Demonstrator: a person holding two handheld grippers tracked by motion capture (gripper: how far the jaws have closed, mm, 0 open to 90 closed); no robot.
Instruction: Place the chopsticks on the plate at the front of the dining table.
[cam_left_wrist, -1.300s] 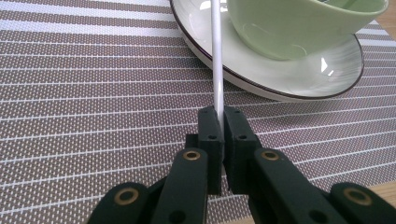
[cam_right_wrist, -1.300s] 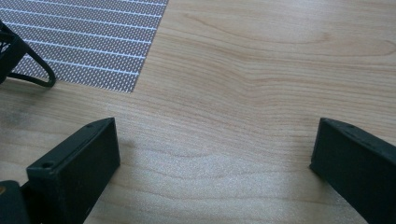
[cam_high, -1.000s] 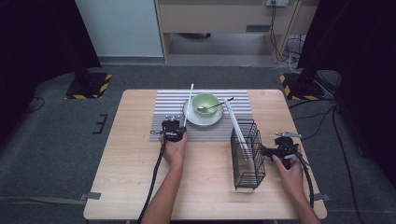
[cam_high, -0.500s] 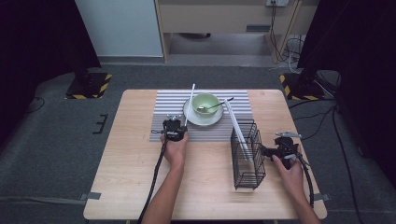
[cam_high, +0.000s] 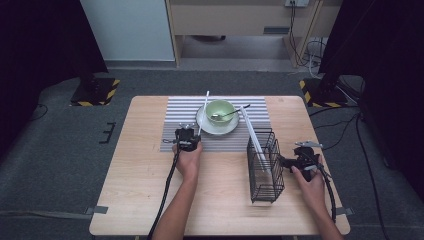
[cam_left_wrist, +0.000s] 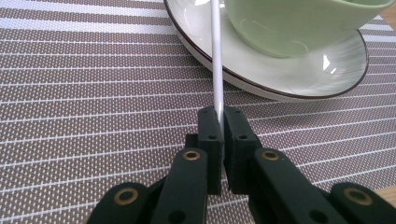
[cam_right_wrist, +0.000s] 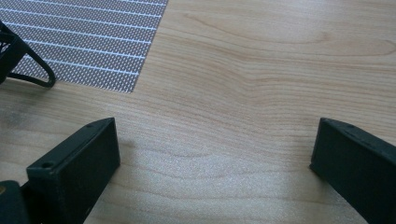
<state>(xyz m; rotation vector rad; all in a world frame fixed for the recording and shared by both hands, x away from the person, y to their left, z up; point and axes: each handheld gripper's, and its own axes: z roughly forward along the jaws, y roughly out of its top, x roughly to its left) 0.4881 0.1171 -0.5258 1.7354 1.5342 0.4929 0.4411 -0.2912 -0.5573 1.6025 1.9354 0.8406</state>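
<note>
High view: left gripper (cam_high: 187, 136) clamped on white chopstick (cam_high: 203, 113), long axis running toward 12–1 o'clock, far end passing the saucer (cam_high: 217, 127) at the green bowl's (cam_high: 221, 111) 9 o'clock, over the striped mat (cam_high: 175, 112). Wire basket (cam_high: 265, 165) at 4 o'clock, another chopstick (cam_high: 253, 135) leaning in it.

Left gripper view: jaws pinched on the chopstick (cam_left_wrist: 216, 56), pointing to 12 across the saucer rim (cam_left_wrist: 289, 84).

Right gripper view: right gripper (cam_right_wrist: 215, 154) spread wide over bare table (cam_right_wrist: 261, 74); mat corner (cam_right_wrist: 93, 42) at 10 o'clock.
</note>
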